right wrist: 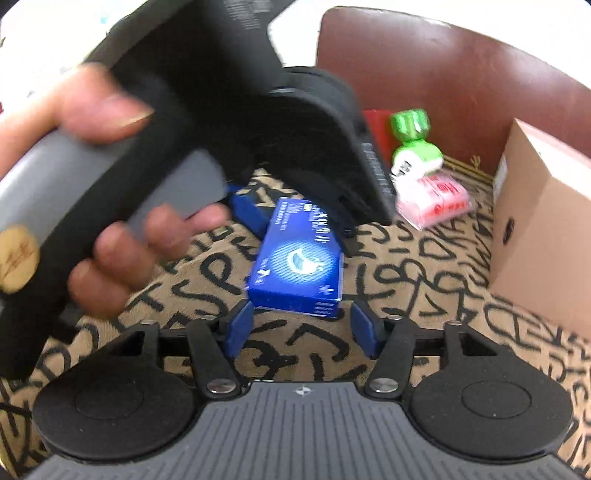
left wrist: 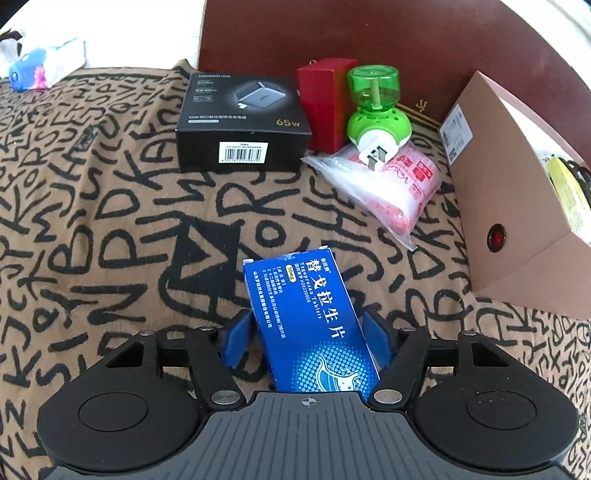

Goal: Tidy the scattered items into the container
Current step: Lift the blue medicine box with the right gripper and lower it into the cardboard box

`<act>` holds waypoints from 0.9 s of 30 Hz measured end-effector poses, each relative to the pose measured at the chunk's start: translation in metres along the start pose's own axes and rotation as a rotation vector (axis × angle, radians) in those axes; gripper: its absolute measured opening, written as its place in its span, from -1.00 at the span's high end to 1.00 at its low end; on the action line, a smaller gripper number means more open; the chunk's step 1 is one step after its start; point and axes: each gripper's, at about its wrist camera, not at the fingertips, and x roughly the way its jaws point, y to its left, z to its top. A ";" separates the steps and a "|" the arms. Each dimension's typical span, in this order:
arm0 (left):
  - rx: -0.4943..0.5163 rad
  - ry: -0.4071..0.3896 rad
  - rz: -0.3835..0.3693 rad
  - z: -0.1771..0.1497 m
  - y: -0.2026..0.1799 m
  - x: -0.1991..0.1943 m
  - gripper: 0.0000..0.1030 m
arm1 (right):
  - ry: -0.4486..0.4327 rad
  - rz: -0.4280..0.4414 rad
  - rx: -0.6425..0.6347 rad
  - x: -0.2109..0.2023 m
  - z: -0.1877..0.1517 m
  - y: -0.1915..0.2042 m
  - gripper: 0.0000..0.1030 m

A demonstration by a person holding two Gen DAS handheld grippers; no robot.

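Note:
A blue medicine box (left wrist: pixel 306 317) lies on the lettered brown cloth, and my left gripper (left wrist: pixel 306 332) straddles it, its blue pads against both long sides. From the right wrist view the same box (right wrist: pixel 295 258) rests flat, with a person's hand (right wrist: pixel 110 240) holding the left gripper above it and one left pad (right wrist: pixel 245 206) at the box's side. My right gripper (right wrist: pixel 303 328) stands open just short of the box's near end, with nothing between its pads. The open cardboard container (left wrist: pixel 517 206) stands at the right, also seen in the right wrist view (right wrist: pixel 543 229).
At the back stand a black charger box (left wrist: pixel 240 122), a red box (left wrist: pixel 325 107) and a green plug-in vaporiser (left wrist: pixel 376 110) leaning on a plastic bag of pink items (left wrist: pixel 388 188). A dark red panel (left wrist: pixel 369 33) rises behind them. A yellow item (left wrist: pixel 565 192) shows inside the container.

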 end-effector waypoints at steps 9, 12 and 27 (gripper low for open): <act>0.025 0.052 -0.020 0.005 0.003 0.001 -0.42 | -0.016 0.025 0.009 0.003 0.007 0.007 -0.46; 0.016 0.069 -0.032 0.009 0.006 0.000 -0.42 | -0.024 0.042 -0.002 0.000 0.005 0.009 -0.51; 0.050 0.096 -0.016 0.018 0.004 0.007 -0.45 | -0.018 0.025 0.033 0.023 0.008 0.011 -0.26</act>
